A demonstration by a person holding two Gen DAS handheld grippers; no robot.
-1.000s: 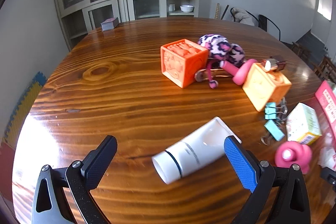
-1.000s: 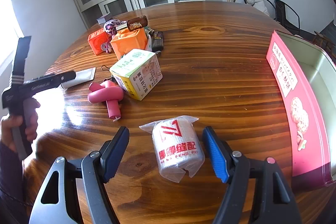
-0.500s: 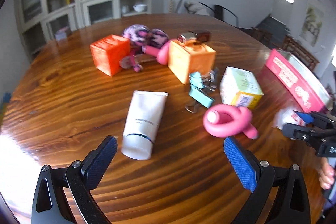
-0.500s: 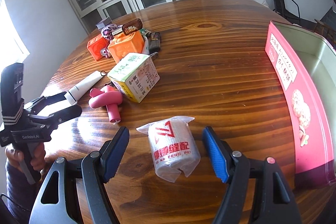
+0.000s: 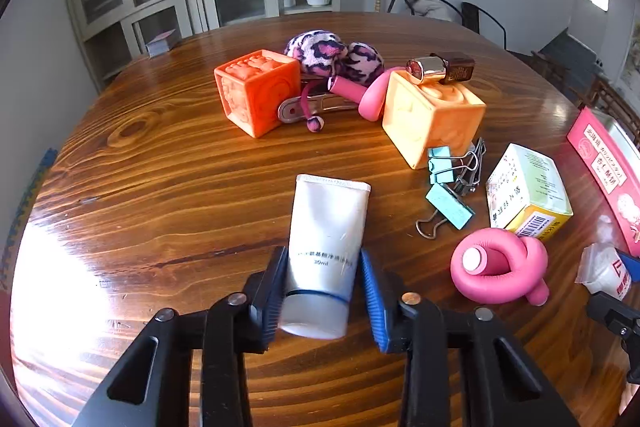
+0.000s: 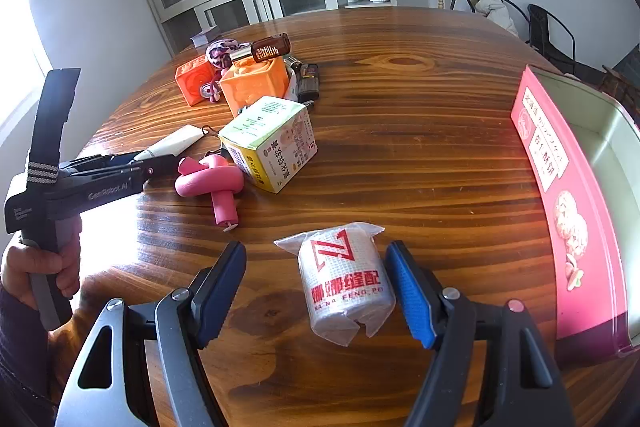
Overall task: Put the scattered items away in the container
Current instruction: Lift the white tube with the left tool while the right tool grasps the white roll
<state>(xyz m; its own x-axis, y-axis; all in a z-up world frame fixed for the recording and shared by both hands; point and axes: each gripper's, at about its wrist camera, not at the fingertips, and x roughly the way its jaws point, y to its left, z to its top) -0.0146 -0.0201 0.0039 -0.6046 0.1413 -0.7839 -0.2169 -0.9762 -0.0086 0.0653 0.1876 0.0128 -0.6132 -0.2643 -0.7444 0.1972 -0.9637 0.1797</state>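
Observation:
My left gripper (image 5: pixel 322 293) is shut on the cap end of a white tube (image 5: pixel 326 239) that lies on the wooden table (image 5: pixel 160 187). My right gripper (image 6: pixel 320 293) is open, its jaws on either side of a wrapped white roll (image 6: pixel 346 287) with red print, not touching it. The pink container (image 6: pixel 576 195) stands open at the right edge of the table. The tube also shows in the right wrist view (image 6: pixel 176 143), with the left gripper (image 6: pixel 160 165) on it.
Scattered on the table: a red-orange cube (image 5: pixel 256 89), an orange cube (image 5: pixel 430 117) with a small brown bottle (image 5: pixel 442 67) on top, a purple plush (image 5: pixel 332 53), binder clips (image 5: pixel 448 187), a green-yellow box (image 5: pixel 526 191), a knotted pink roller (image 5: pixel 500 265). Cabinets stand behind.
My left gripper moved in over the tube and closed on its cap end. My right gripper stayed open around the white roll, slightly nearer.

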